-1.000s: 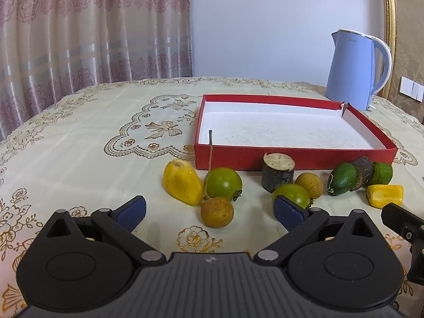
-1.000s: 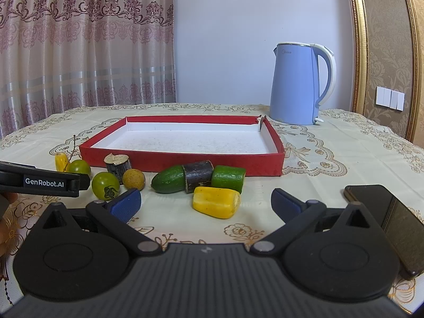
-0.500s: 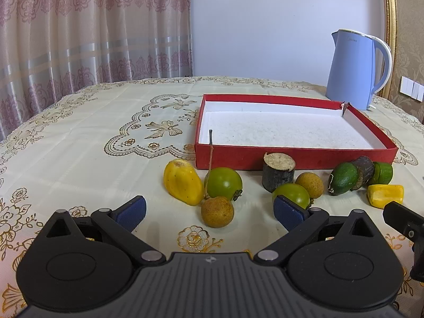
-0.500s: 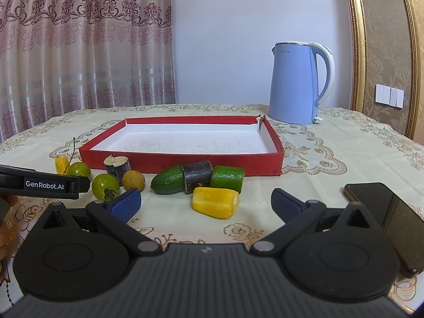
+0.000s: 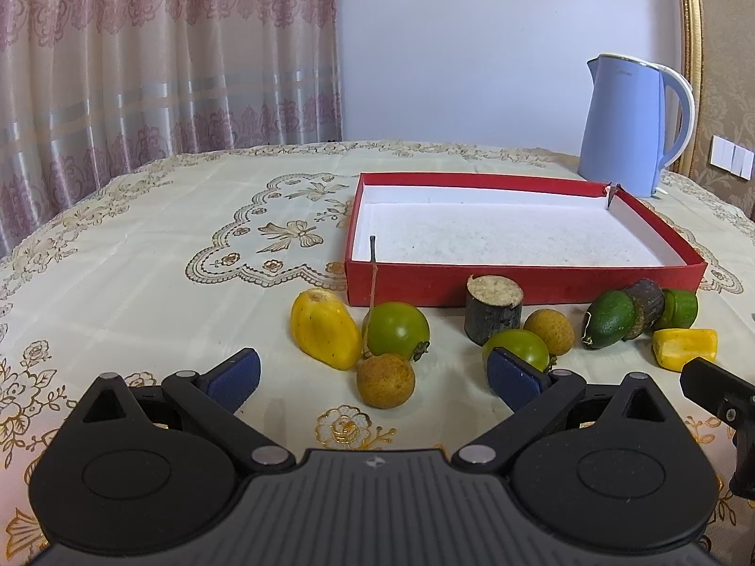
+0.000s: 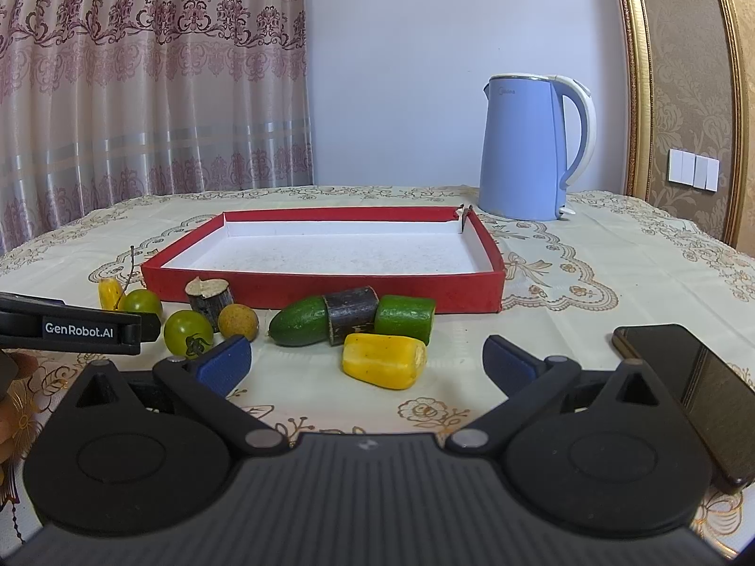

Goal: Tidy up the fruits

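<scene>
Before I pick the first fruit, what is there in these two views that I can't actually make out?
- Phone: right wrist view, its near end hidden behind the right gripper body.
- Green tomato: left wrist view, lower part covered by a left gripper finger pad.
- Red box: its near inside floor strip is hidden behind the front wall.
- Table right below either gripper: blocked by the bodies.
- Hand holding the left gripper: cut off at the right wrist view's left edge.
</scene>
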`<control>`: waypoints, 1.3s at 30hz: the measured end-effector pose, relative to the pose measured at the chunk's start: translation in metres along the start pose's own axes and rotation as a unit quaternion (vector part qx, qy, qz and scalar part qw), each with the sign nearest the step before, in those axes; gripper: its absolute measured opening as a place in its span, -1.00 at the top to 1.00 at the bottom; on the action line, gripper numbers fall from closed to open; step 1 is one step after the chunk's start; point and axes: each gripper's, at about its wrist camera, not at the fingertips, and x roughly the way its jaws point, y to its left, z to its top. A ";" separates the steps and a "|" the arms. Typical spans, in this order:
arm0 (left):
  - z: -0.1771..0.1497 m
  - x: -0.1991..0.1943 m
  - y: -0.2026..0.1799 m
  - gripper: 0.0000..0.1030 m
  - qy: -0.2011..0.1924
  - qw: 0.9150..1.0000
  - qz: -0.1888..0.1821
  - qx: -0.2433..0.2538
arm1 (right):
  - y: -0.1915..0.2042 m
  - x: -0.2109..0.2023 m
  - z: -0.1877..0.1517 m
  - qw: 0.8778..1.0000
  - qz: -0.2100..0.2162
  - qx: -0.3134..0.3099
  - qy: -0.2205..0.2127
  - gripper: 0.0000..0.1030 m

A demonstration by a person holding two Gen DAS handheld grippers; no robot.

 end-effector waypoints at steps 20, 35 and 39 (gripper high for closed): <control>0.000 -0.002 0.001 -1.00 -0.002 1.000 -0.003 -0.001 | 0.000 0.000 0.000 1.000 0.000 0.000 0.000 -1.00; -0.001 -0.008 0.006 -0.64 -0.001 1.000 0.017 0.008 | -0.005 -0.006 0.005 1.000 0.003 0.009 -0.001 -1.00; -0.006 -0.015 0.012 -0.13 0.011 0.999 0.009 0.040 | -0.007 -0.012 0.009 1.000 0.001 -0.001 0.000 -0.64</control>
